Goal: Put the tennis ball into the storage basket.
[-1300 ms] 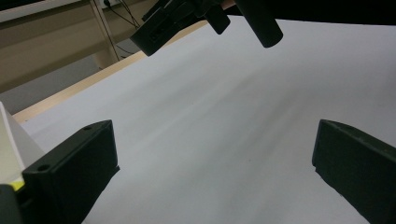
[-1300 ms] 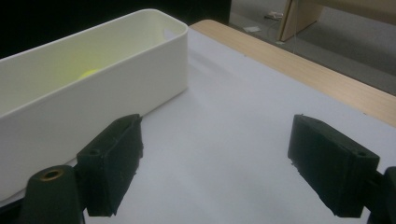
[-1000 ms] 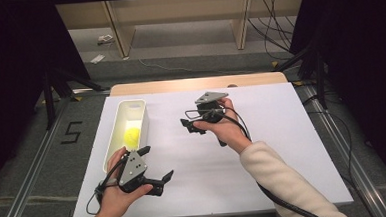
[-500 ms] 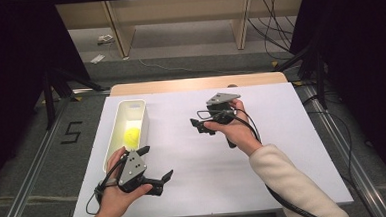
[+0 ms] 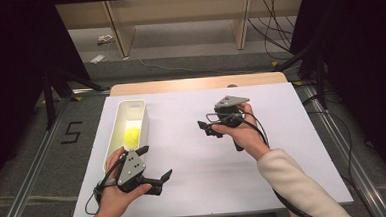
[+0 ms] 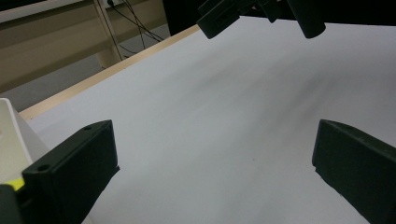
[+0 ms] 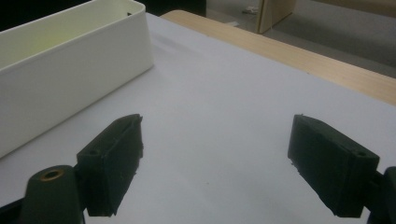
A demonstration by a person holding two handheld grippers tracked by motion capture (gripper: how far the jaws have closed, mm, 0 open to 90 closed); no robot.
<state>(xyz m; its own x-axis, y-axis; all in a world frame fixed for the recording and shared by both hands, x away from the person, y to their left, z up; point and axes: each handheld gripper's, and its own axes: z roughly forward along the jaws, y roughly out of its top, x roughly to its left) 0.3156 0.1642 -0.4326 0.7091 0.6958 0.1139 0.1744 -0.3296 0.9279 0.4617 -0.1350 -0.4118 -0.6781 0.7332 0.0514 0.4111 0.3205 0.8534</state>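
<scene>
White-covered table (image 5: 284,174) spans the frame. Long white bin (image 5: 125,134) at 9 o'clock holds a yellow ball (image 5: 131,137), likely its resting place. Right gripper (image 5: 205,128), centre, jaws wide apart, empty, pointed toward the bin. Left gripper (image 5: 156,165), 7 o'clock beside the bin, jaws wide, empty, seemingly idle.

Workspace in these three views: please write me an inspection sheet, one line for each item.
Surface: white table sheet, bare wood strip at far edge.
Job's things: yellow ball lies inside white bin at the left.
Clutter: nothing seen on the sheet.
Grippers: left gripper open, held beside the bin's near end; right gripper open, above mid-table; both hold nothing.
Cables: one black cable trails from each gripper.
Surroundings: wooden shelf frame and floor wires beyond the table; a 5 marked on the floor.
</scene>
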